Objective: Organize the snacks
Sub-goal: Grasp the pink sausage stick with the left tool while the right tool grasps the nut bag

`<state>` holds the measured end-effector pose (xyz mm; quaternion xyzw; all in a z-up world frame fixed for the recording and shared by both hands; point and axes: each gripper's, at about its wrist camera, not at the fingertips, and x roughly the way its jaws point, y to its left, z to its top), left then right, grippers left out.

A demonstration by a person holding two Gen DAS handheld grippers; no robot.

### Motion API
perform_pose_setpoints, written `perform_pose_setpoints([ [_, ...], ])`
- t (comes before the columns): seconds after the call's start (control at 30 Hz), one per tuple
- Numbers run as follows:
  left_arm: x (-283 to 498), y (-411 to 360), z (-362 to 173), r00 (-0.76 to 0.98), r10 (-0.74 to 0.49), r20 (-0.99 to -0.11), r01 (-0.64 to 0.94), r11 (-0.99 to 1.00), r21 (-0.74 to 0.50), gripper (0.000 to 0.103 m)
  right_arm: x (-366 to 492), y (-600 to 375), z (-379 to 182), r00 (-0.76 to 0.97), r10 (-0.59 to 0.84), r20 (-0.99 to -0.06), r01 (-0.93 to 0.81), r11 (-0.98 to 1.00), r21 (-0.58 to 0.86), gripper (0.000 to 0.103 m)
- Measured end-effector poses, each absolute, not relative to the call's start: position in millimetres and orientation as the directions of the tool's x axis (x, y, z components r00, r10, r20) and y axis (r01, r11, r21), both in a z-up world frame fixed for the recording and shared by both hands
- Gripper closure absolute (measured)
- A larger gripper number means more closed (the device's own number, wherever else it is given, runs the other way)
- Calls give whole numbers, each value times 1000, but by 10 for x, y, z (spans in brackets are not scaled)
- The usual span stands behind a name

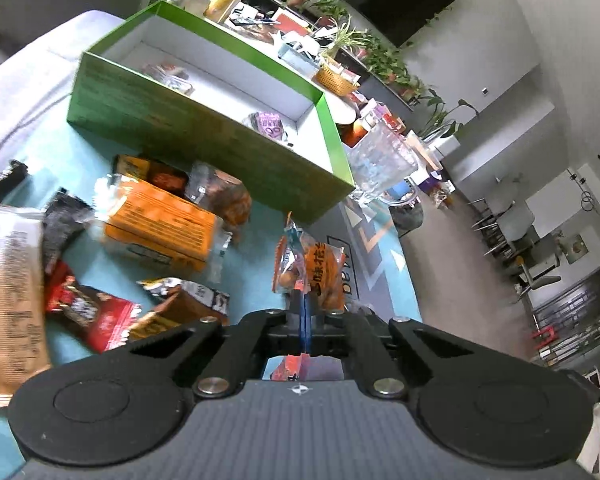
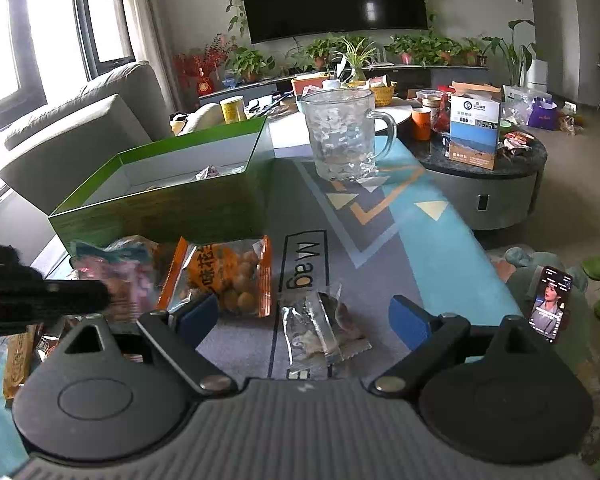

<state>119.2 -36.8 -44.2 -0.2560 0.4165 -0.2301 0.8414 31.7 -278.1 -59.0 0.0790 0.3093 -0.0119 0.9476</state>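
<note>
My left gripper [image 1: 305, 310] is shut, its blue pads pinching a thin snack packet [image 1: 294, 240] with a teal top edge, seen edge-on. From the right wrist view this gripper [image 2: 60, 296] comes in from the left, with the blurred pinkish packet [image 2: 112, 276] at its tip. An orange peanut bag [image 1: 326, 272] [image 2: 224, 276] lies on the mat beside it. The open green box [image 1: 204, 136] [image 2: 160, 208] stands just behind and holds two small packets [image 1: 270, 124]. My right gripper [image 2: 304, 318] is open, with a clear-wrapped snack [image 2: 324, 328] lying between its fingers, untouched.
A heap of snack packs [image 1: 160, 224] lies left of the held packet, with a red one [image 1: 88, 316] nearer. A glass mug [image 2: 344, 136] stands behind the box's right corner. A phone [image 2: 550, 304] is propped at the right, and a cluttered round table [image 2: 480, 184] lies beyond.
</note>
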Motion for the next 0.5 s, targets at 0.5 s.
perform_pose_setpoints([
  [0.5,980,30,-51,731,-458,-505,263,873,-410,103,1003,-2267,-760,754,57,-655,-37,998,45,58],
])
